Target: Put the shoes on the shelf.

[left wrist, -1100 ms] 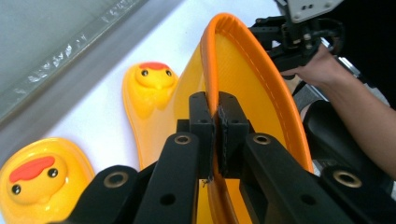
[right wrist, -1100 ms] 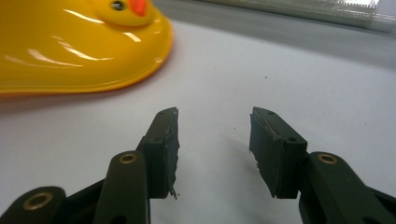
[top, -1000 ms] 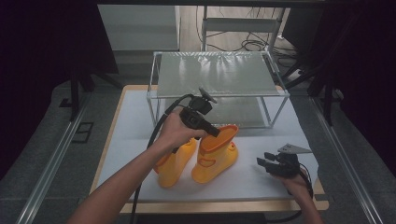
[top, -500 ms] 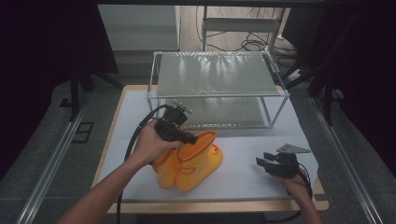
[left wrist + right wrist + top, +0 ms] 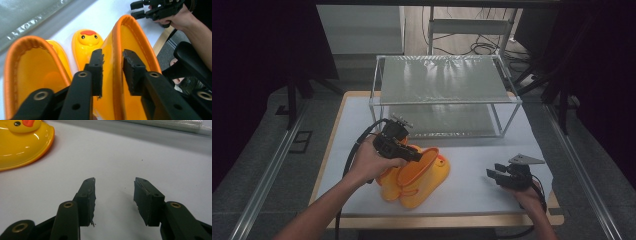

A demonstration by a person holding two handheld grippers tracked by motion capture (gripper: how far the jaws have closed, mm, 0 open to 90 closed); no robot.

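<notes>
Two yellow rubber boots with orange rims and duck faces on the toes lie tipped together on the white table sheet: the right boot (image 5: 427, 175) (image 5: 130, 50) and the left boot (image 5: 389, 182) (image 5: 32, 65). My left gripper (image 5: 416, 156) (image 5: 112, 67) sits at the right boot's opening. Its jaws have just been opening and now straddle the orange rim (image 5: 117, 45) without pressing it. My right gripper (image 5: 496, 175) (image 5: 113, 195) (image 5: 138, 8) rests low at the front right, open and with nothing between its fingers. A duck-faced toe (image 5: 22, 140) lies to its left.
A metal-framed rack with clear shelves (image 5: 444, 90) stands at the back of the table. The white sheet (image 5: 492, 145) lies between the boots and my right gripper. The table's wooden front edge (image 5: 437, 220) runs just behind the boots. Cables trail from both grippers.
The boots stood upright a second ago and now lie tipped over, shifted left. My left hand moved left and down with them, and its jaws opened off the rim. The right gripper kept still.
</notes>
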